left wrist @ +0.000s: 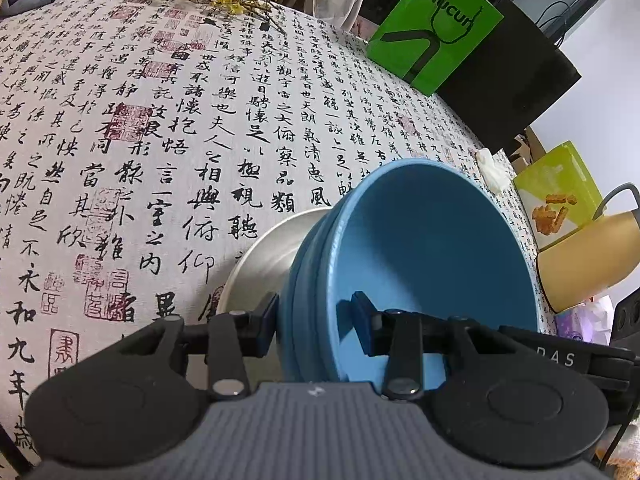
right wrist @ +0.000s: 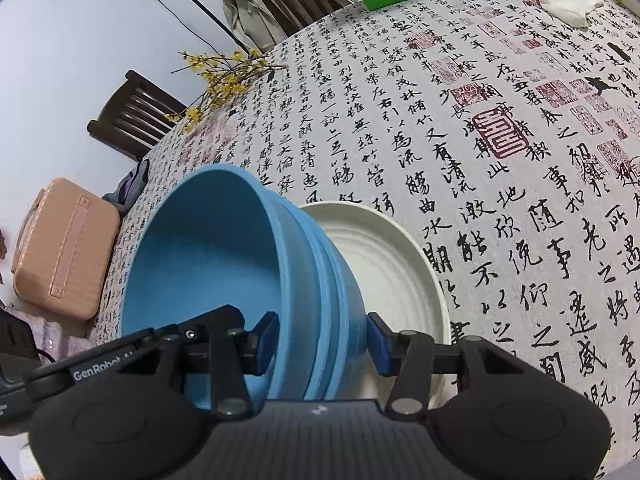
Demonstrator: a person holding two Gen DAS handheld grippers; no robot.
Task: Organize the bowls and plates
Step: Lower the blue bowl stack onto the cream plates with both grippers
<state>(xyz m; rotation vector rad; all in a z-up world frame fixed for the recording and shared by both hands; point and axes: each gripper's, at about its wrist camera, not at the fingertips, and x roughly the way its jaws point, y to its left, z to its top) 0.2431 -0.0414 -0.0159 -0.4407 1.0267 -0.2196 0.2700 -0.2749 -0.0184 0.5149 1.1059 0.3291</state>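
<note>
We hold a stack of blue bowls [left wrist: 424, 256] between both tools, tilted, its base just above or touching a white plate [right wrist: 396, 264] that lies on the bench [left wrist: 160, 140]; we cannot tell which. The left tool [left wrist: 316, 328] grips one side of the rim, one pad outside and one inside the bowl. The right tool [right wrist: 322, 340] clamps the opposite wall the same way, its jaws set a little wider. Several bowls seem nested, judging by the stepped rims. The risk from here, as we judge it, is uneven lowering: if one hand drops faster, the stack tips further and the inner bowls may slide out. Setting down off-centre could rock or push the plate across the patterned cloth [right wrist: 500, 160].
</note>
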